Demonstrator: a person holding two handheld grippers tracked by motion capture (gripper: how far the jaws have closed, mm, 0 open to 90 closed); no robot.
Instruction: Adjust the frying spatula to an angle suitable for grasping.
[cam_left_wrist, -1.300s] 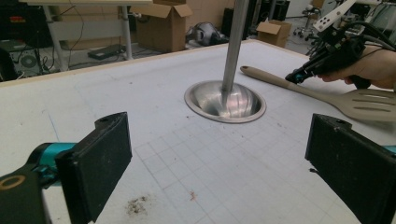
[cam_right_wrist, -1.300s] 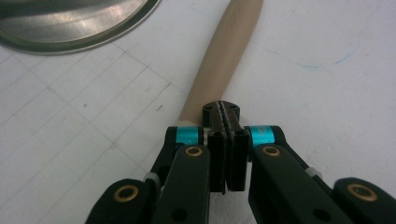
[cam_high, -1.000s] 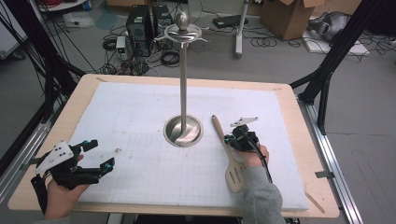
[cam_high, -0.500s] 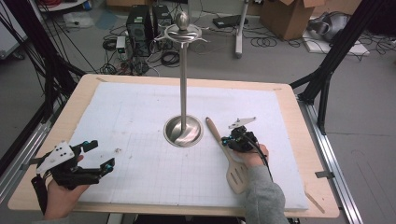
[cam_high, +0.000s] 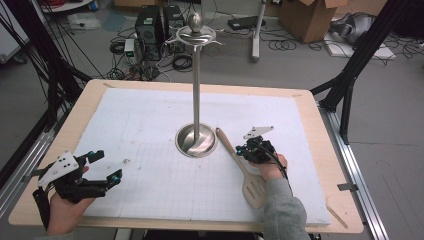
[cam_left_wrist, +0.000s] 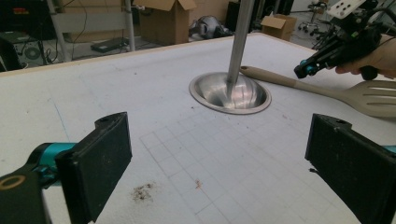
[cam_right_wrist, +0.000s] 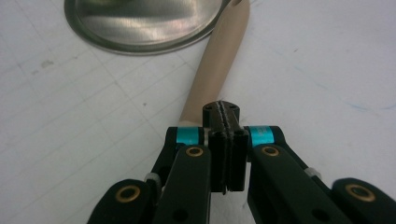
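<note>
A wooden slotted spatula (cam_high: 227, 142) lies on the white gridded mat (cam_high: 140, 130), its handle tip touching the rim of the steel stand's round base (cam_high: 196, 144). My right gripper (cam_high: 241, 150) is shut, pads pressed together with nothing between them, its tip right over the spatula's handle (cam_right_wrist: 215, 74); I cannot tell if it touches. In the left gripper view the right gripper (cam_left_wrist: 308, 71) hovers by the handle (cam_left_wrist: 280, 80). My left gripper (cam_high: 106, 166) is held open and empty near the mat's front left corner, its jaws framing the mat (cam_left_wrist: 217, 158).
The stand's tall pole (cam_high: 196, 85) rises from the base to a hooked top with a knob (cam_high: 195, 25). A few brown crumbs (cam_left_wrist: 142, 191) lie on the mat near the left gripper. Black frame posts, cables and boxes surround the table (cam_high: 320, 125).
The spatula's handle tip has swung a little left, toward the stand's base. Both hands have stayed about where they were.
</note>
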